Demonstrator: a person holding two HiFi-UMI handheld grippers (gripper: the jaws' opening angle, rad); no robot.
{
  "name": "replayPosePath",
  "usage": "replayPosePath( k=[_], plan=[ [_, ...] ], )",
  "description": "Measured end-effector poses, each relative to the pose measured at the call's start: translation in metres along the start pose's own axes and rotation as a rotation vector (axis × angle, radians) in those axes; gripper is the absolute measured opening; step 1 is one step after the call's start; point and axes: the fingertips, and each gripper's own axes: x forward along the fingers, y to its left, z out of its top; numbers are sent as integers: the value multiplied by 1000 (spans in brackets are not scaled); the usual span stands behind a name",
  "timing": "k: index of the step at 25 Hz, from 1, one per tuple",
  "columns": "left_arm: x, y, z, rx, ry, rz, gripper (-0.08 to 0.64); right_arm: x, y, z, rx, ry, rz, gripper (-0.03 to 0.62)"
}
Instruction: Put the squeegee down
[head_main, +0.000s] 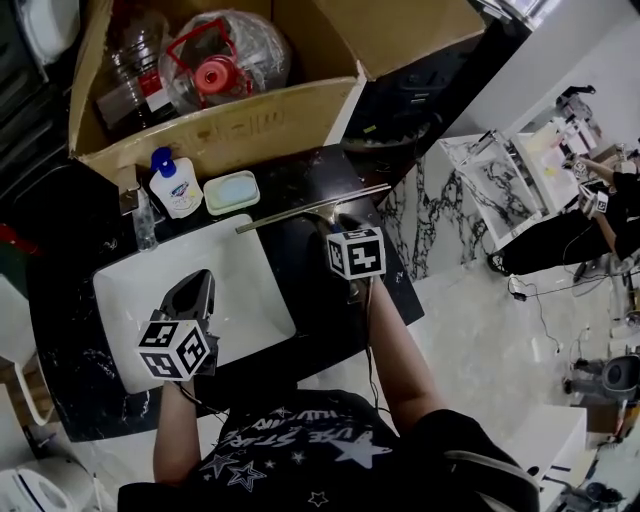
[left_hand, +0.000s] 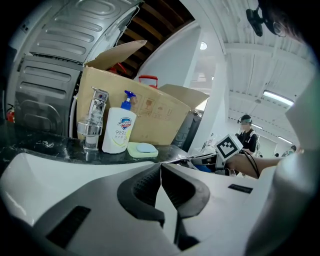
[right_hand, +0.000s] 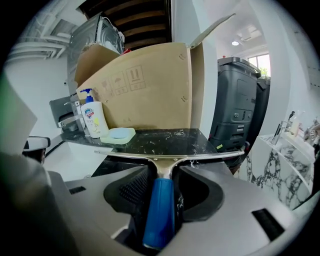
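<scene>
The squeegee (head_main: 300, 211) has a long metal blade (right_hand: 170, 157) and a blue handle (right_hand: 159, 210). Its blade stretches across the black marble countertop (head_main: 330, 300), just right of the white basin (head_main: 245, 295). My right gripper (head_main: 336, 224) is at the handle end. In the right gripper view the handle lies between the jaws of the right gripper (right_hand: 162, 182) with a gap showing beside the left pad, so the jaws stand open around it. My left gripper (head_main: 198, 282) hovers over the basin. In the left gripper view the left gripper (left_hand: 160, 172) has its pads together, with nothing between them.
A hand-wash pump bottle (head_main: 175, 186), a green soap dish (head_main: 231, 191) and a chrome faucet (head_main: 140, 215) stand behind the basin. A large open cardboard box (head_main: 215, 125) with plastic bottles fills the back. A dark bin (right_hand: 240, 117) stands at the right, and a person (left_hand: 246, 134) is farther off.
</scene>
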Motion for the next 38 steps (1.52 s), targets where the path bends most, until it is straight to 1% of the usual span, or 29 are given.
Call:
replayPosePath(
  k=[7, 11, 14, 18, 21, 28, 38],
  plan=[
    [-25, -32, 5, 26, -40, 11, 22, -59, -11, 15, 15, -139, -28, 176],
    [-44, -59, 3, 33, -64, 8, 21, -97, -5, 16, 20, -200, 18, 173],
    [-56, -77, 1, 33, -81, 9, 21, -124, 0, 13, 16, -230, 39, 119],
    [-73, -101, -5, 34, -104, 9, 21, -156, 8, 7, -4, -261, 76, 79],
    [-86, -120, -12, 35, -115, 12, 21, -180, 13, -2, -20, -283, 101, 64],
    [-113, -159, -34, 39, -134, 29, 22, -221, 21, -28, -72, -306, 130, 57],
    [-149, -209, -75, 29, -147, 49, 21, -268, 27, -88, -93, -303, 187, 55]
  ],
)
